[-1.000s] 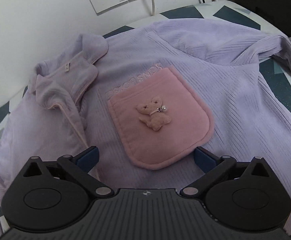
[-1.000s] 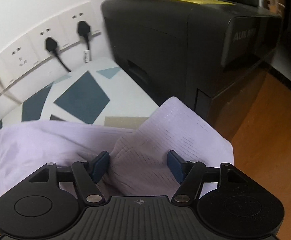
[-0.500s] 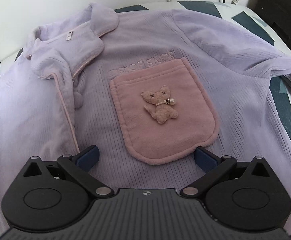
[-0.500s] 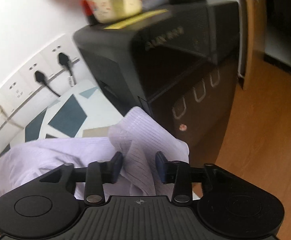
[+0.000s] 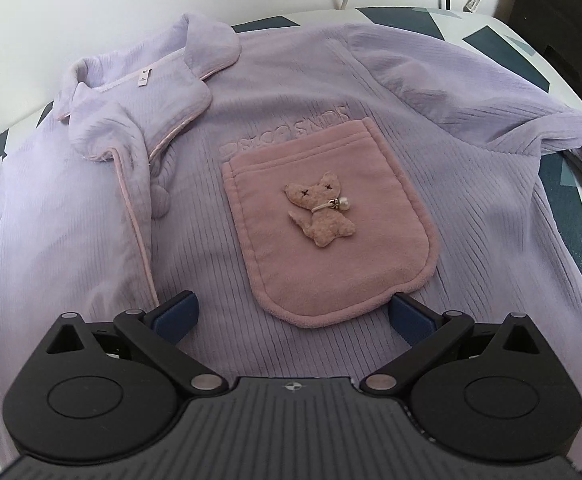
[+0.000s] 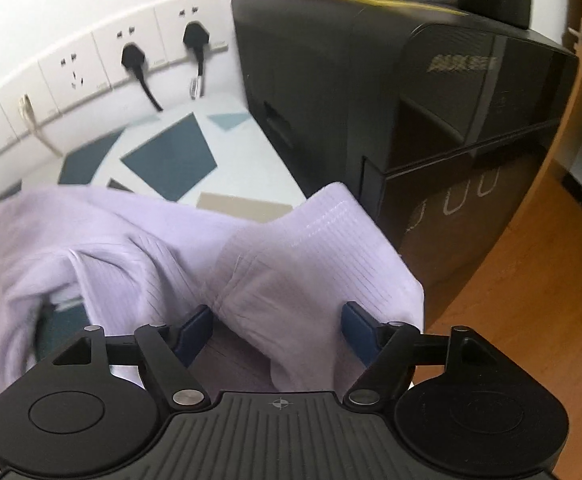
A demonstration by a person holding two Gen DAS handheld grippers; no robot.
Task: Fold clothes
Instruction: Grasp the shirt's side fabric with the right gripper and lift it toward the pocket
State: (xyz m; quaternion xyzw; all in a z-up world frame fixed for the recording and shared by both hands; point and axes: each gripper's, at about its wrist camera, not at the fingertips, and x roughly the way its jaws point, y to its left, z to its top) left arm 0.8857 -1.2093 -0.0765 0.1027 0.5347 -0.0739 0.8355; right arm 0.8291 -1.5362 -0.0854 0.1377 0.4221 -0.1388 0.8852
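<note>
Lilac ribbed fleece pyjama top (image 5: 431, 152), spread flat on patterned desk (image 5: 571, 216). Pink rounded pocket (image 5: 331, 240), plush cat patch; embossed lettering above pocket, unreadable. Left gripper (image 5: 293, 314) apart below pocket, empty. Right gripper (image 6: 277, 334) opening around bunched sleeve (image 6: 315, 256).

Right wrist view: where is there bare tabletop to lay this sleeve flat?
Bare patterned tabletop lies between the wall sockets, the black appliance and the lilac sleeve. Nearer the right gripper, whose jaws are opening, bunched fabric crowds everything.
</note>
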